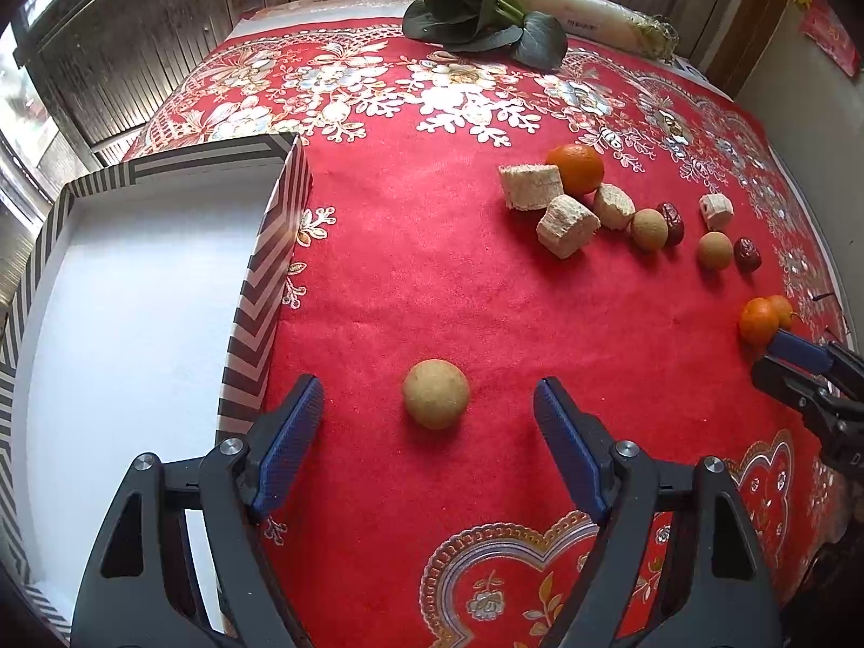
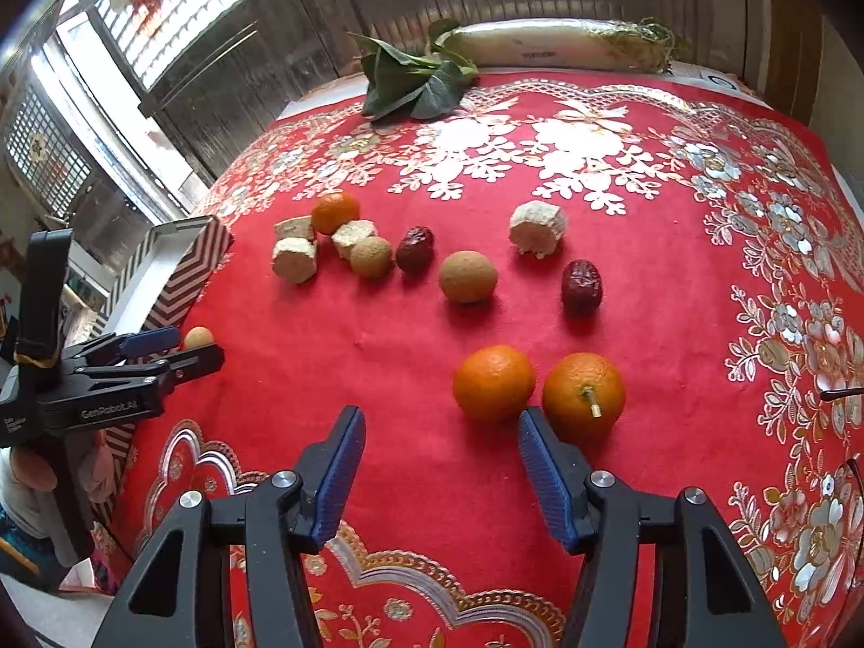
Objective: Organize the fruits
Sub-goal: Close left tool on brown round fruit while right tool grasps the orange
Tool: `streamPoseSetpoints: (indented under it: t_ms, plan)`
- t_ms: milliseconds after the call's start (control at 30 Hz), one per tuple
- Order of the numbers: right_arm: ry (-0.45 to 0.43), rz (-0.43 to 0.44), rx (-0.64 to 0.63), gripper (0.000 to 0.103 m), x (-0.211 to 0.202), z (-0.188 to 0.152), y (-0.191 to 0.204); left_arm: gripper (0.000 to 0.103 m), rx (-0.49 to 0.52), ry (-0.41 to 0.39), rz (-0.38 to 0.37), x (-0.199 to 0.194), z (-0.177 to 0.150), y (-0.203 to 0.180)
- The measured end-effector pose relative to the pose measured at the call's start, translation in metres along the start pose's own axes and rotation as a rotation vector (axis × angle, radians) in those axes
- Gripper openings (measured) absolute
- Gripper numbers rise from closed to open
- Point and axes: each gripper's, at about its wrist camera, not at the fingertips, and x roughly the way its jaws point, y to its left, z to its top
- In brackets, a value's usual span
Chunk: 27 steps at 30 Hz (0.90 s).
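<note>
Red cloth [image 1: 432, 297] covers the desk; the left gripper [image 1: 429, 405] has its jaws apart around a tan fruit [image 1: 436, 393], while the right gripper [image 2: 440, 432], jaws apart, sits near two oranges [image 2: 494, 382].

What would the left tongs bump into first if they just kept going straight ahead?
Most likely the tan round fruit, lying on the red cloth between the open left tongs, just ahead of the tips.

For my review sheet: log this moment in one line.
left gripper: open, straddling longan | right gripper: open, near mandarins | box: empty
</note>
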Motion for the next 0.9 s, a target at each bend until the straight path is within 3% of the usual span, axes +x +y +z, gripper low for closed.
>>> streamPoseSetpoints:
  t_ms: [200, 333, 400, 467, 500, 533, 733, 900]
  plan:
    - [-0.016, -0.061, -0.061, 0.057, 0.010, 0.013, -0.002, 0.081, 0.019, 0.010, 0.006, 0.005, -0.001, -0.005]
    - [0.015, -0.085, -0.110, 0.036, 0.020, 0.014, 0.003, 0.081, 0.037, 0.011, 0.017, 0.007, -0.001, -0.008]
    - [0.013, -0.084, -0.134, 0.031, 0.018, 0.012, 0.004, 0.066, 0.045, -0.005, 0.031, 0.006, -0.002, -0.007]
    - [0.014, -0.071, -0.122, 0.030, 0.016, 0.011, 0.003, 0.044, 0.046, -0.016, 0.023, 0.003, 0.000, -0.004]
    - [0.015, -0.067, -0.118, 0.030, 0.015, 0.011, 0.002, 0.027, 0.037, -0.015, 0.016, 0.002, 0.001, -0.002]
    - [0.014, -0.067, -0.116, 0.030, 0.012, 0.010, 0.003, 0.024, 0.024, -0.010, 0.002, 0.001, 0.002, 0.001]
    - [-0.015, -0.020, -0.113, 0.030, -0.002, 0.012, 0.014, 0.024, -0.024, 0.002, -0.060, -0.009, 0.000, 0.011]
    - [-0.027, 0.037, -0.149, 0.030, -0.008, 0.020, 0.037, 0.024, -0.033, -0.025, -0.055, -0.030, 0.002, 0.017]
